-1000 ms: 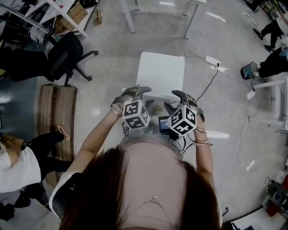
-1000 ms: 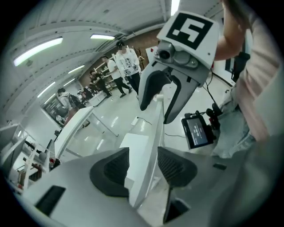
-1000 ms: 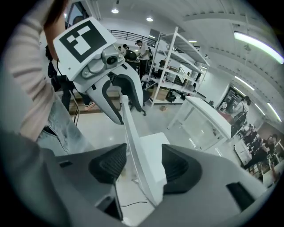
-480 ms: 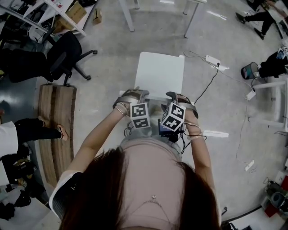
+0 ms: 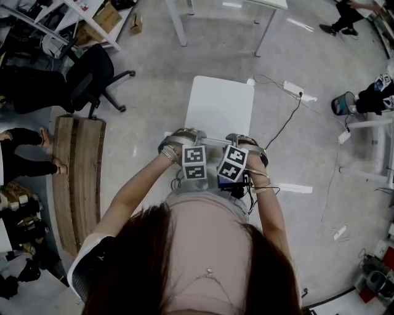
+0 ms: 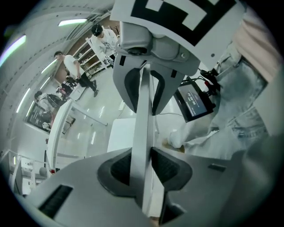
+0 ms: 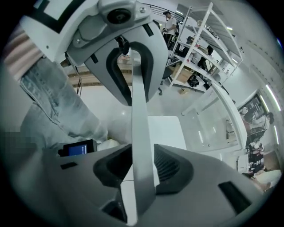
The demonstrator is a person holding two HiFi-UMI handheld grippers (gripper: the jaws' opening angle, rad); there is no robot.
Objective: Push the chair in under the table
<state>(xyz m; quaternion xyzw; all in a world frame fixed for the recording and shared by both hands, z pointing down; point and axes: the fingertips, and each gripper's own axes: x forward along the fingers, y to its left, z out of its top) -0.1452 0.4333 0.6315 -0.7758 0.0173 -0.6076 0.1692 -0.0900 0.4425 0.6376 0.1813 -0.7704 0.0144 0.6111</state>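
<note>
1. The white chair (image 5: pixel 220 104) stands on the bare floor in the middle of the head view, just up-frame from the person. Its seat reaches toward the top of the frame, and its top rail (image 5: pixel 212 141) lies nearest the person's body
2. The left tool (image 5: pixel 184 139) straddles the left part of that rail and the right tool (image 5: pixel 241 144) the right part, both pointing steeply down. Neither hand is nearer; they share the rail about evenly
3. In the left gripper view the jaws are closing with the rail between them, and the ribbed pads look to be already against both of its faces. The right gripper view shows the same: jaws closing, rail between, pads seemingly meeting it on each side
4. What matters for the push is that the rail's long axis runs left to right across the frame, square to the way the chair has to go. The tabletop (image 5: pixel 271 3) sits at the top edge of the frame, well apart from the seat's front edge, with open floor between
5. The chair faces up-frame, and its seat's long axis runs bottom to top, aimed at the gap between the two legs (image 5: pixel 176 23). I would judge that a straight, even shove up-frame suits it, since pushing harder on one side would likely swing the chair toward a leg
</note>
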